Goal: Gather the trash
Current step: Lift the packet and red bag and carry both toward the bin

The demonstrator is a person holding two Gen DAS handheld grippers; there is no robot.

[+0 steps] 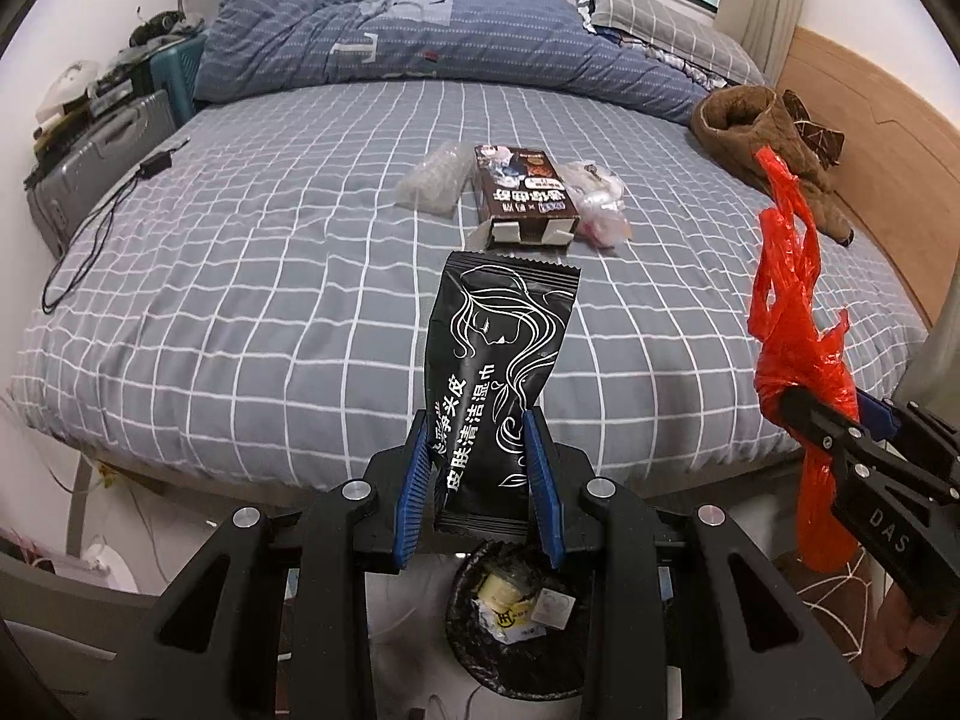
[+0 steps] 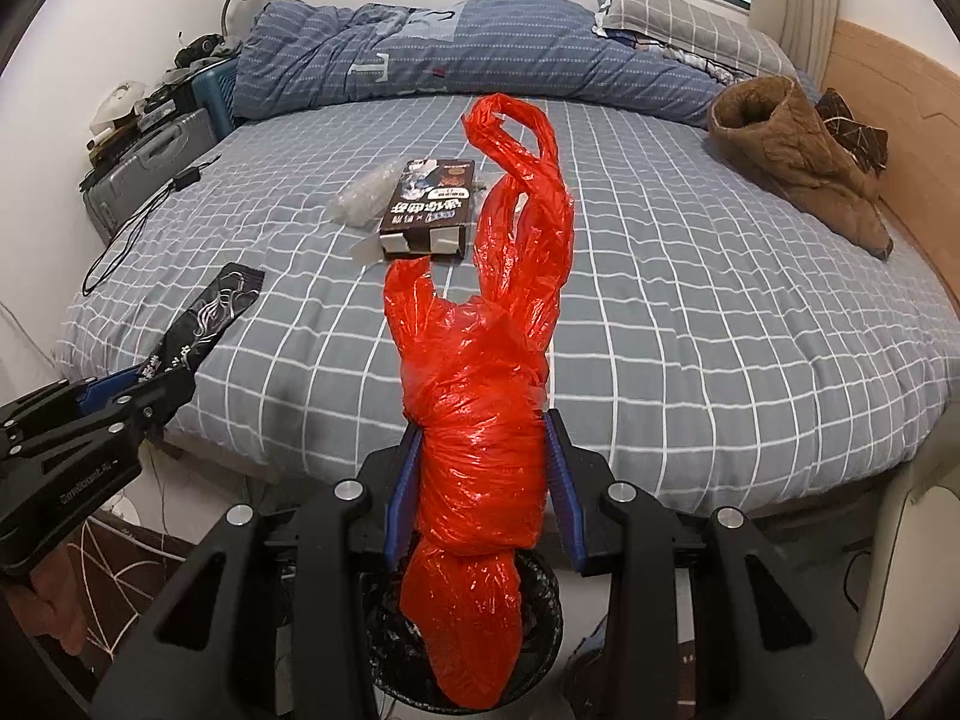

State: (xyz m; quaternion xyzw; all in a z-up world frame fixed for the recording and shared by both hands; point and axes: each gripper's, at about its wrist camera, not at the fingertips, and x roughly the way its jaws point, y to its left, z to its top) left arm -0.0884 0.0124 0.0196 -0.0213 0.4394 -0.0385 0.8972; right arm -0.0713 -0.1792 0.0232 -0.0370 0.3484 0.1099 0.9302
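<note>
Left wrist view: my left gripper point(image 1: 480, 468) clamps the black wipes packet point(image 1: 495, 372) above the bin point(image 1: 516, 660); my right gripper point(image 2: 486, 480) grips the red bag point(image 2: 480, 450). I'd centre each over the bin's mouth before letting go.

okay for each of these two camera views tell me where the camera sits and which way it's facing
Left wrist: on the left gripper, facing forward and down over the bed; its blue fingers clamp a black wet-wipe packet above the trash bin.
Right wrist: on the right gripper, same heading; it clamps a red plastic bag.
Shared: bed, brown carton, bin, each other's gripper.
</note>
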